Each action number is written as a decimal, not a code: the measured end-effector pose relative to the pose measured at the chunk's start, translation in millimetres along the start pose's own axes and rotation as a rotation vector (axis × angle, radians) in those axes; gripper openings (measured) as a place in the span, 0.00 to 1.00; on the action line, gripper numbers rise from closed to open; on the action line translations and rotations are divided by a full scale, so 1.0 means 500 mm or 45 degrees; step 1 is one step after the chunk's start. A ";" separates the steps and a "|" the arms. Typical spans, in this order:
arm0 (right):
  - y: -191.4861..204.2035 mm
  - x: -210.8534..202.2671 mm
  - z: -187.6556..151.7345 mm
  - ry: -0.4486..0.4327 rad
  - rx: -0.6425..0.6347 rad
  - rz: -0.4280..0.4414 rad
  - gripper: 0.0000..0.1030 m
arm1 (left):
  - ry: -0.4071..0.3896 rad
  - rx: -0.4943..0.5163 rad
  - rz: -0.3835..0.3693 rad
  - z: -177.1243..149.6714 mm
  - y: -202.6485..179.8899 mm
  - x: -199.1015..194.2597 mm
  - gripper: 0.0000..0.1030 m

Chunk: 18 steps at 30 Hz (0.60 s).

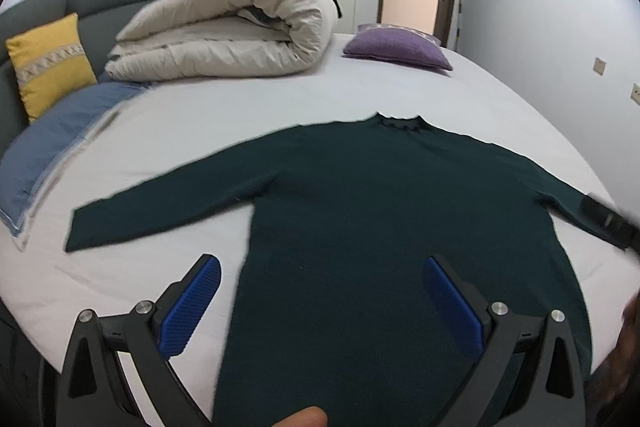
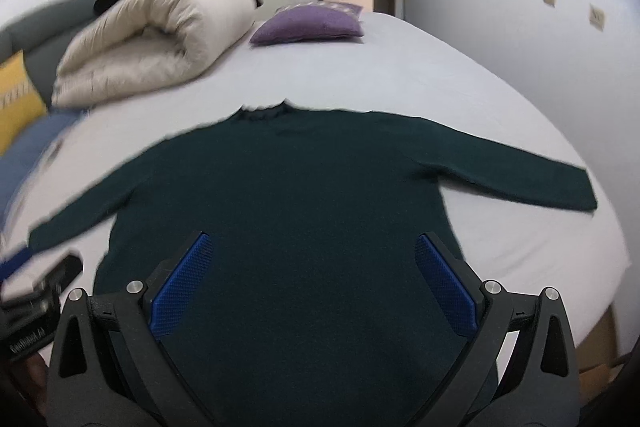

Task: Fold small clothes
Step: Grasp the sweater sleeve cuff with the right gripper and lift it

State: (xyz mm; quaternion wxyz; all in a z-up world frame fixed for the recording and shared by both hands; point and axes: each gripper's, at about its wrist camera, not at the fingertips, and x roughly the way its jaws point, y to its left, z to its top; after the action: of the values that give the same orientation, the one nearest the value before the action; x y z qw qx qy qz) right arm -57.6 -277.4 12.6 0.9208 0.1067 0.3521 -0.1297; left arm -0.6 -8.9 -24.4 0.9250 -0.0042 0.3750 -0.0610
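1. While both tools hover low, the sweater (image 1: 384, 211) lies flat on the bed (image 1: 200, 131), sleeves spread.
2. Left tool (image 1: 322, 291) is spread, holding nothing; right tool (image 2: 314, 269) likewise.
3. At 11 o'clock, well apart, sits a rolled duvet (image 1: 224, 31); a purple cushion (image 1: 396, 47) lies at 1 o'clock.
4. A yellow cushion (image 1: 50, 63) leans at 10 o'clock.

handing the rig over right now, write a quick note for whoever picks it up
Left gripper: open, empty, above the hem on the sweater's left side.
Right gripper: open, empty, above the lower body of the sweater.
Dark green sweater: flat on the white bed, collar away from you, both sleeves spread out.
Done: laid out only, no fold yet.
Left: fold in the sleeves, then the body.
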 end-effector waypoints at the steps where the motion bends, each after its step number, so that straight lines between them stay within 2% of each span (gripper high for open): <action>1: -0.040 0.005 0.009 -0.006 0.051 0.008 1.00 | 0.013 -0.008 -0.023 -0.001 0.000 0.005 1.00; 4: -0.234 0.028 0.033 -0.036 0.311 0.039 1.00 | 0.117 -0.060 -0.123 0.001 0.004 0.042 1.00; 6: -0.402 0.046 0.034 -0.062 0.557 -0.019 0.96 | 0.155 -0.099 -0.195 0.005 0.005 0.065 1.00; 8: -0.547 0.063 0.022 -0.068 0.766 -0.055 0.89 | 0.150 -0.134 -0.239 0.008 0.002 0.084 1.00; 11: -0.757 0.096 -0.016 -0.054 1.091 -0.085 0.76 | 0.068 -0.125 -0.206 0.013 -0.013 0.094 1.00; 14: -0.876 0.131 -0.050 -0.034 1.280 -0.087 0.73 | 0.100 -0.106 -0.212 0.021 -0.033 0.118 1.00; 15: -0.909 0.146 -0.058 -0.034 1.328 -0.064 0.66 | 0.154 -0.107 -0.212 0.024 -0.038 0.131 1.00; 17: -0.942 0.161 -0.055 -0.077 1.350 -0.005 0.63 | 0.234 -0.152 -0.232 0.027 -0.037 0.157 1.00; 18: -0.954 0.170 -0.045 -0.098 1.339 0.008 0.58 | 0.255 -0.193 -0.264 0.030 -0.034 0.169 1.00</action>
State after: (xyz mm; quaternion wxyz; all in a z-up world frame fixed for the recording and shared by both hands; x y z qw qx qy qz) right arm -160.2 -735.1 -111.5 0.7556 0.5505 0.2050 -0.2899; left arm 68.0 -36.1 -71.3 0.8688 -0.1064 0.4664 -0.1277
